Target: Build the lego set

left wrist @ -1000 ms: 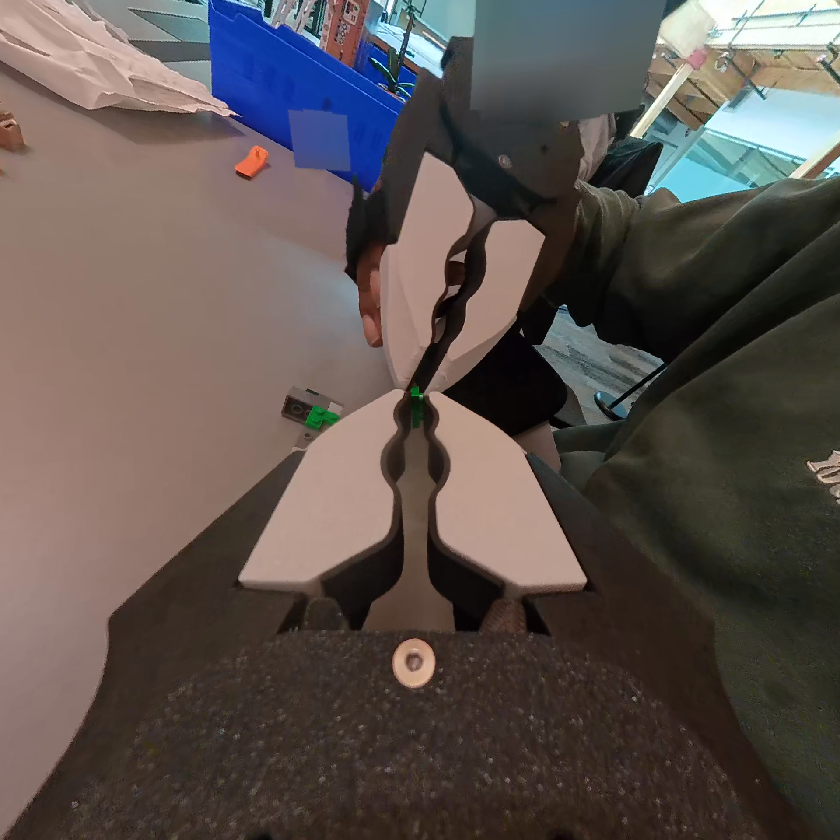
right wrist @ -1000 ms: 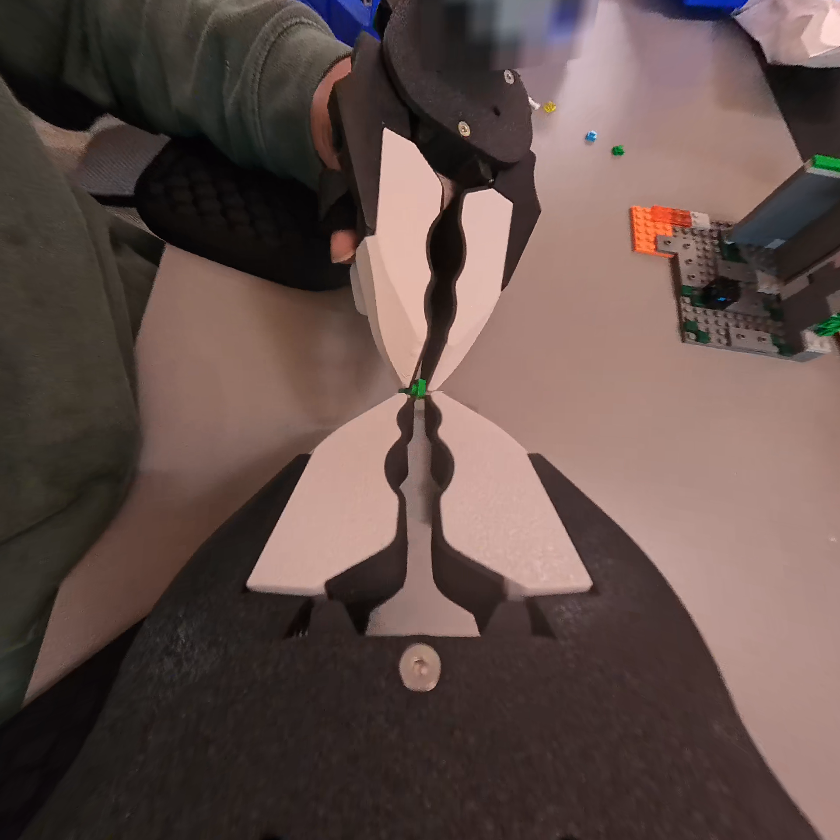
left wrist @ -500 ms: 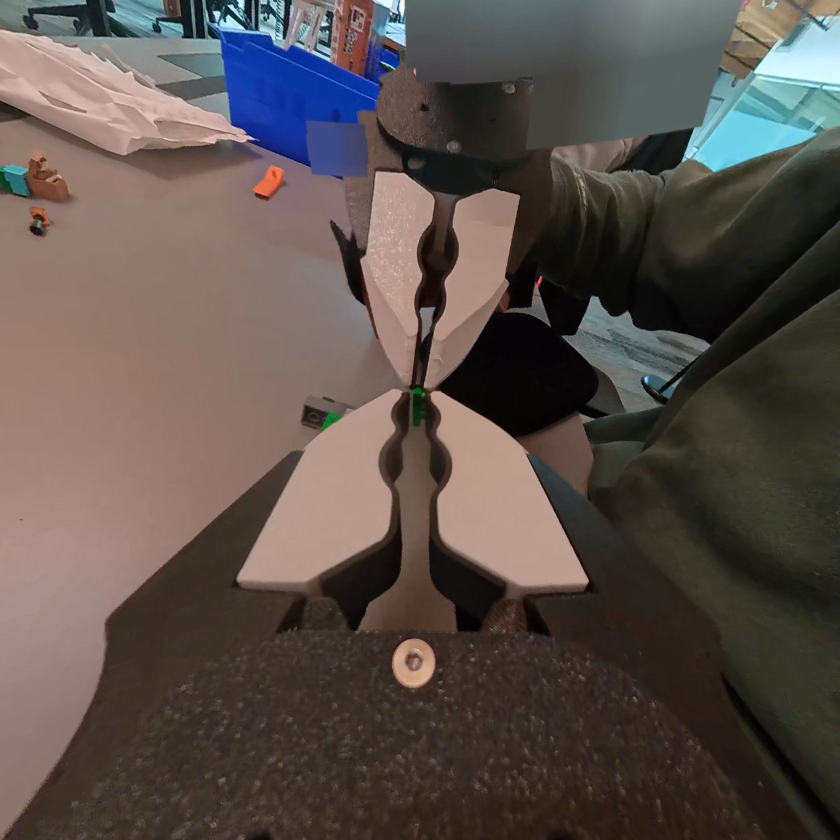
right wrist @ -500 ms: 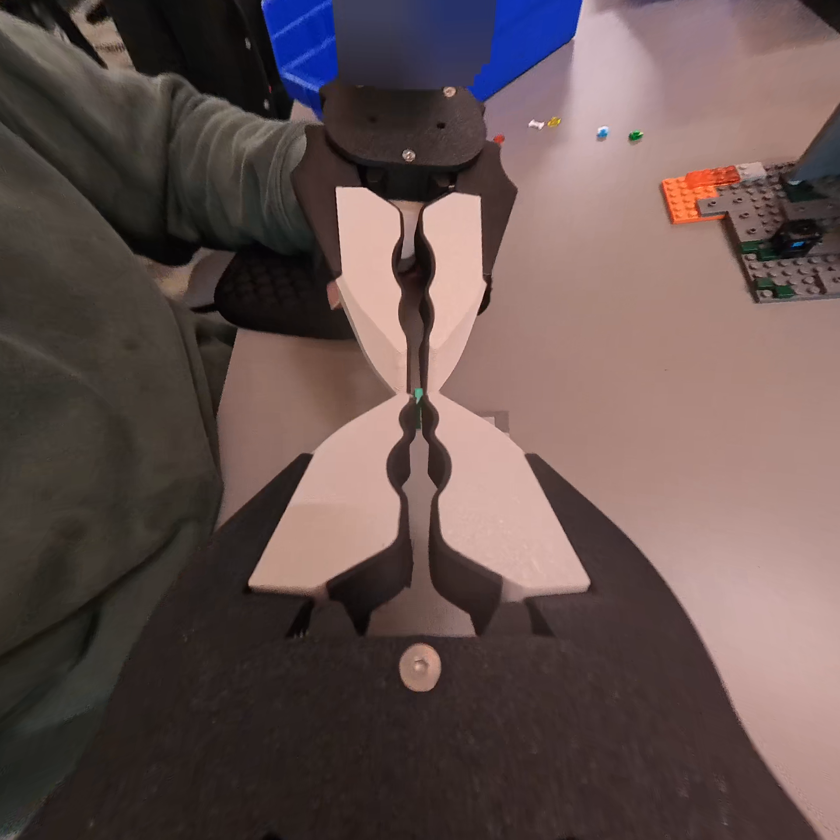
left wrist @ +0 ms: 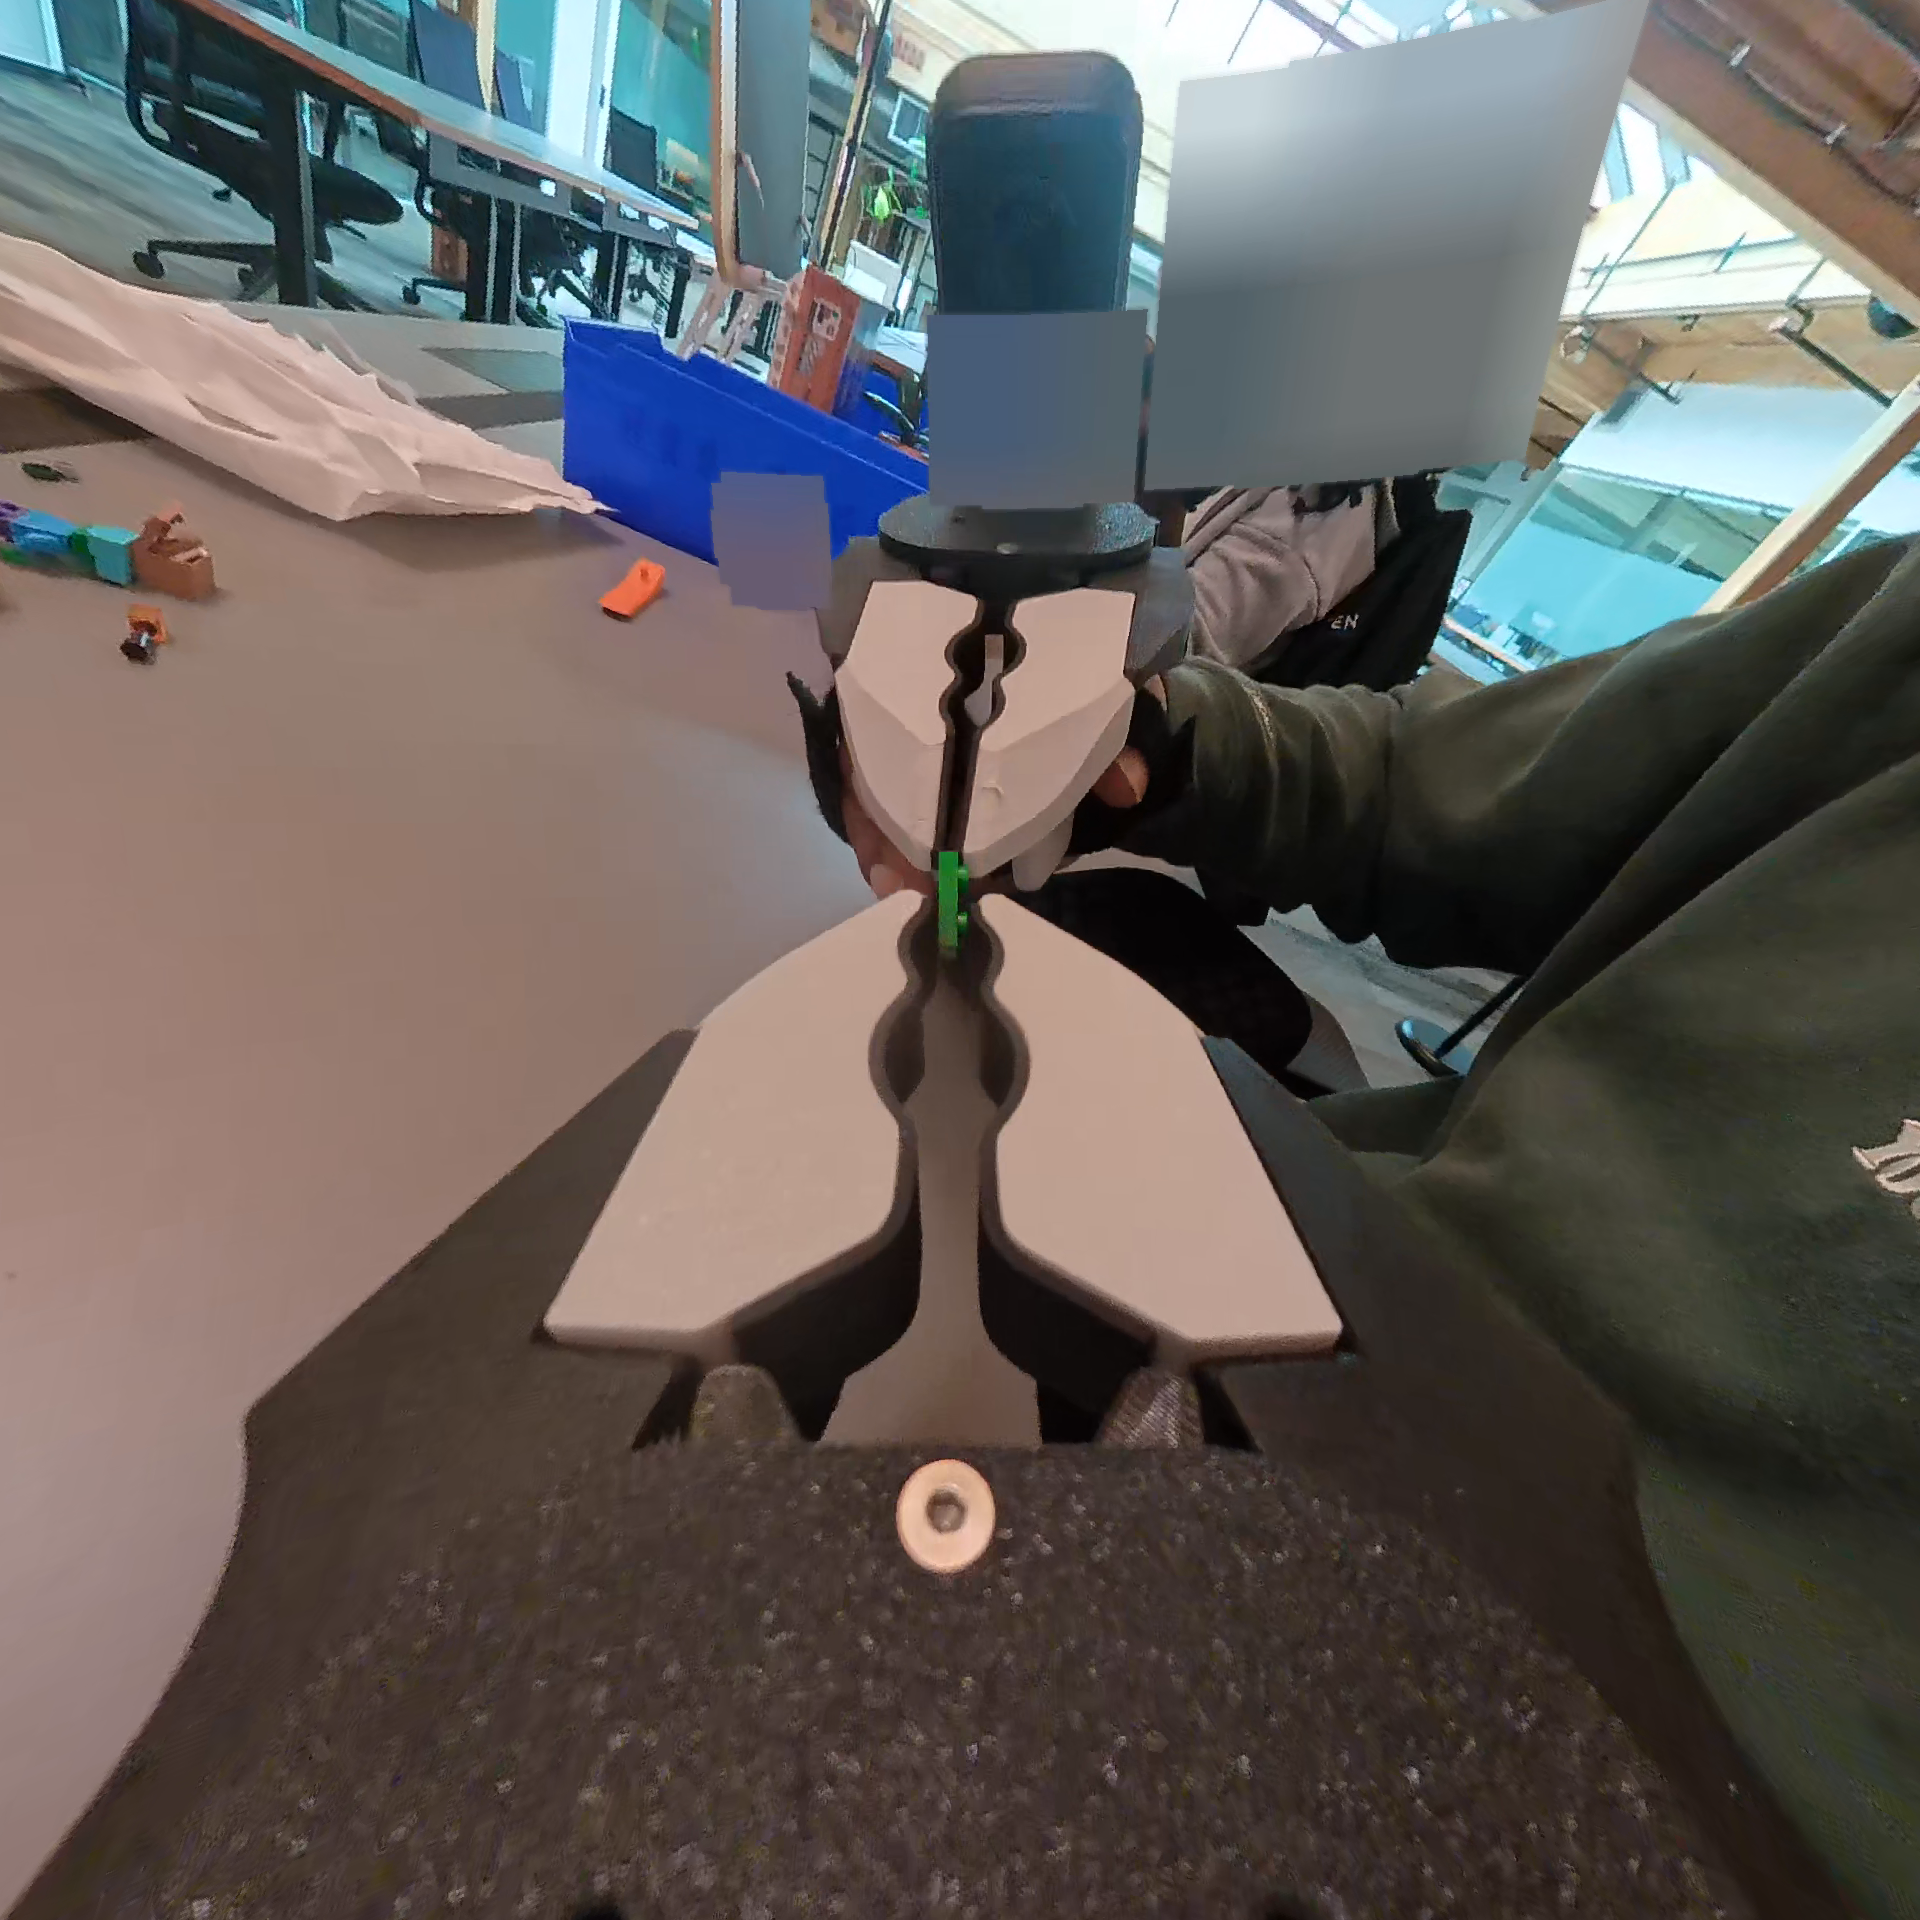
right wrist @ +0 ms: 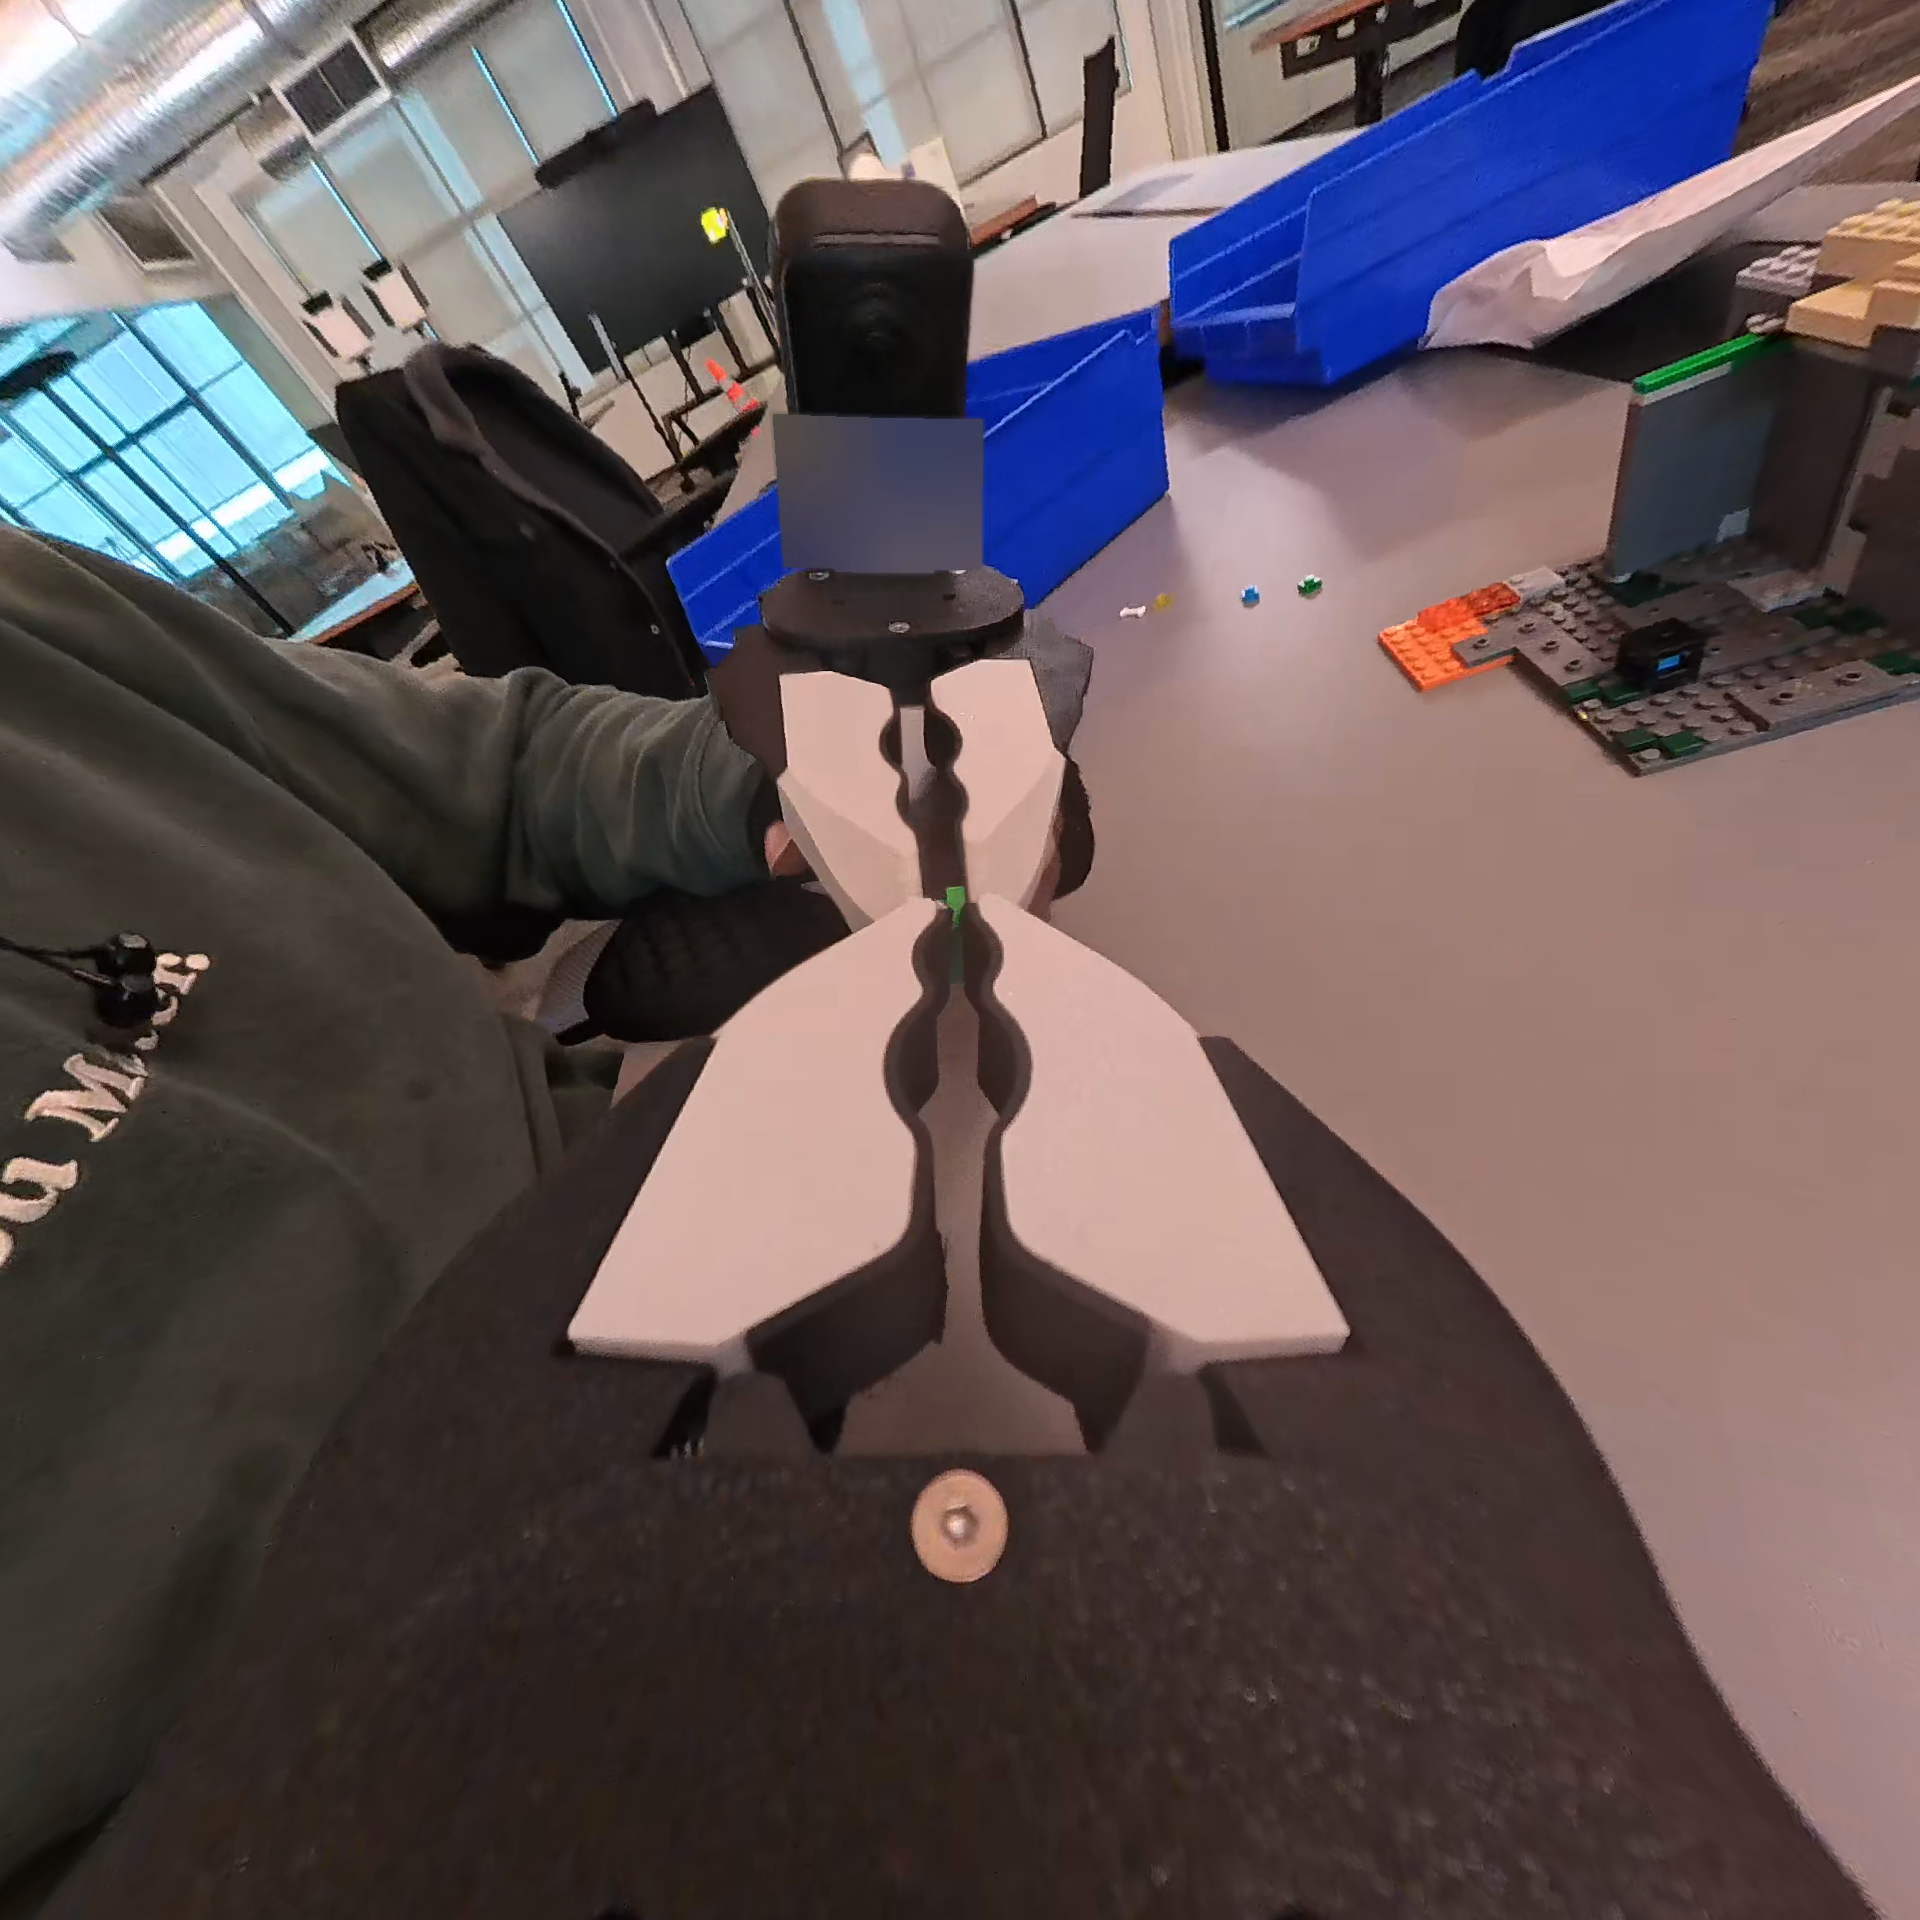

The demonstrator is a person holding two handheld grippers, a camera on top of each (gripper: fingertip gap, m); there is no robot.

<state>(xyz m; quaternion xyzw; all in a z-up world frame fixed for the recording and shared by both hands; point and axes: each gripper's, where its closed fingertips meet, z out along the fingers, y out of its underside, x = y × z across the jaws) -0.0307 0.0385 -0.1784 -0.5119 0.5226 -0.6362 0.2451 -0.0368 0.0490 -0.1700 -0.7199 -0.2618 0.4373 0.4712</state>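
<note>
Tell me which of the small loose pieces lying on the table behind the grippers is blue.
In the right wrist view it is the third piece in the row counted from the left, between the yellow piece and the green piece.

Green piece mostly hidden between tongs.

Even, bright daylight from windows at 10 o'clock; soft shadows, strong fisheye bending and slight blur toward edges.

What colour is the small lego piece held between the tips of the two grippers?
Bright green. The small plastic lego piece shows best in the left wrist view.
</note>
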